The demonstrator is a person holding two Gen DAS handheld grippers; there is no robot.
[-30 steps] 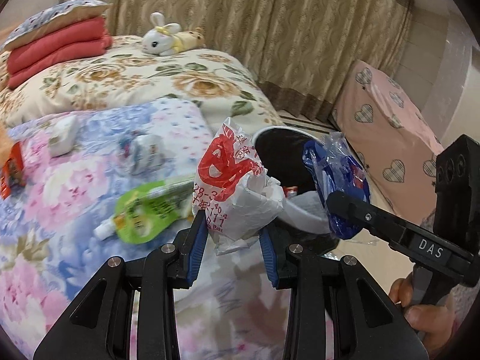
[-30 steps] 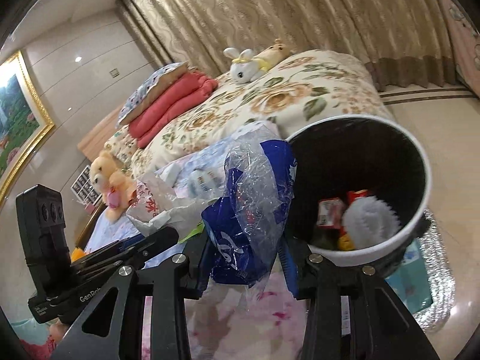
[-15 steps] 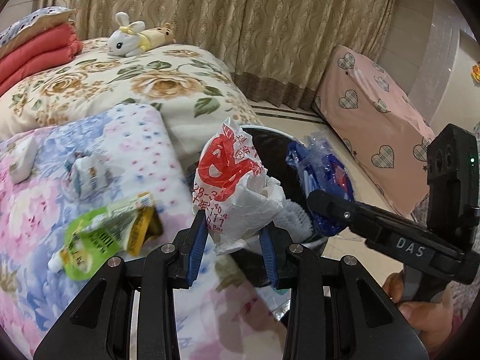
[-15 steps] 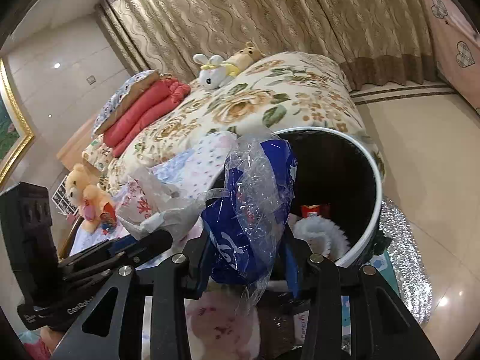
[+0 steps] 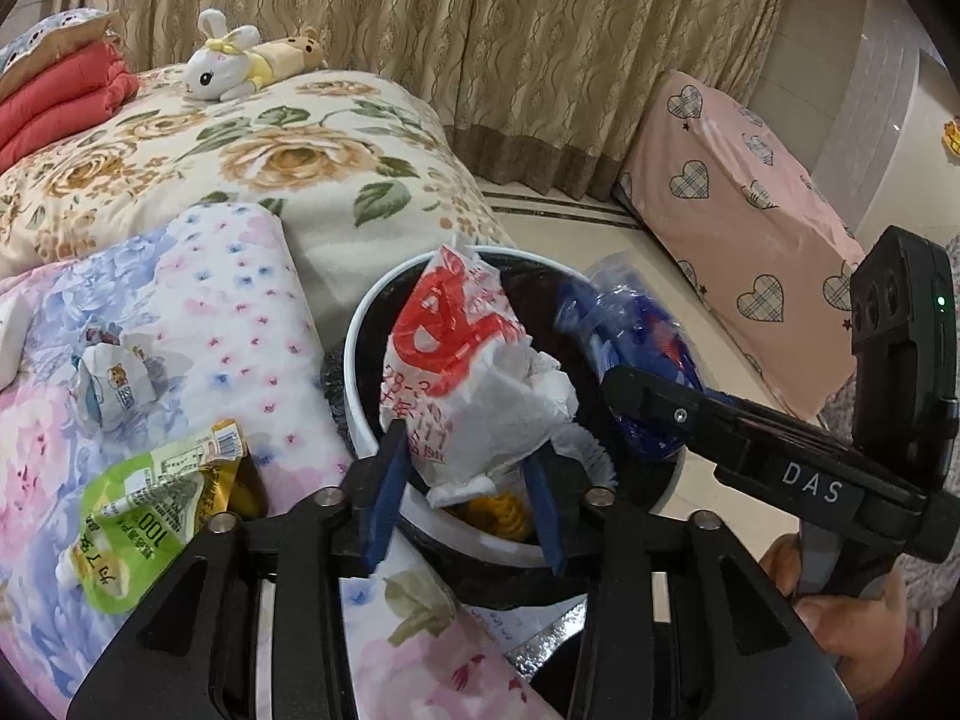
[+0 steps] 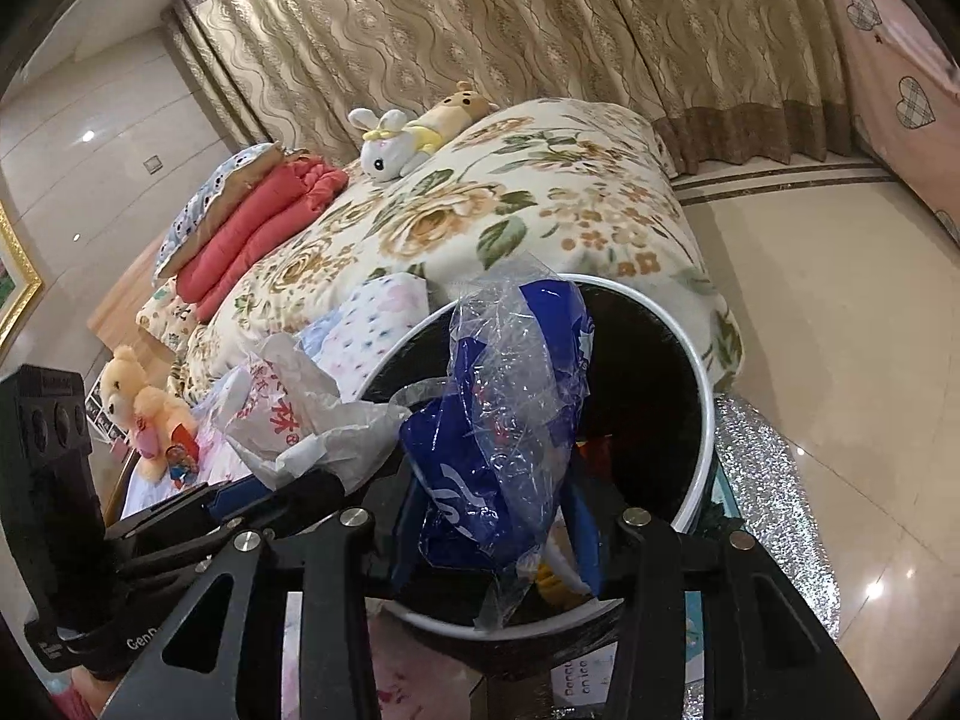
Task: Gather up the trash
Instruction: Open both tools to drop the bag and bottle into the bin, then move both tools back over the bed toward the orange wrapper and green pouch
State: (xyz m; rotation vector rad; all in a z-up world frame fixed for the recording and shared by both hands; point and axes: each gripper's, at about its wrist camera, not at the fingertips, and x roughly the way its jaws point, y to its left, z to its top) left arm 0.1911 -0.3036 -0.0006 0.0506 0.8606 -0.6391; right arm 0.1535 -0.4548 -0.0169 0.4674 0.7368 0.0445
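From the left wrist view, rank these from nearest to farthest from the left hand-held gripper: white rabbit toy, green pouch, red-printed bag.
1. Red-printed bag, between the left hand-held gripper fingers, over the bin.
2. Green pouch, lower left on the floral quilt.
3. White rabbit toy, far back on the bed by the curtain.

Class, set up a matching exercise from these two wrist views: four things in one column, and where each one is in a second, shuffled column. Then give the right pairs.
Things:
1. white bag with red print
2. blue plastic bag
3. green pouch
4. white rabbit toy

Places:
A. lying on the pastel floral blanket
B. between the left tongs, over the bin
C. far back on the rose-patterned quilt
D. between the right tongs, over the bin

Pairs: 1-B, 2-D, 3-A, 4-C
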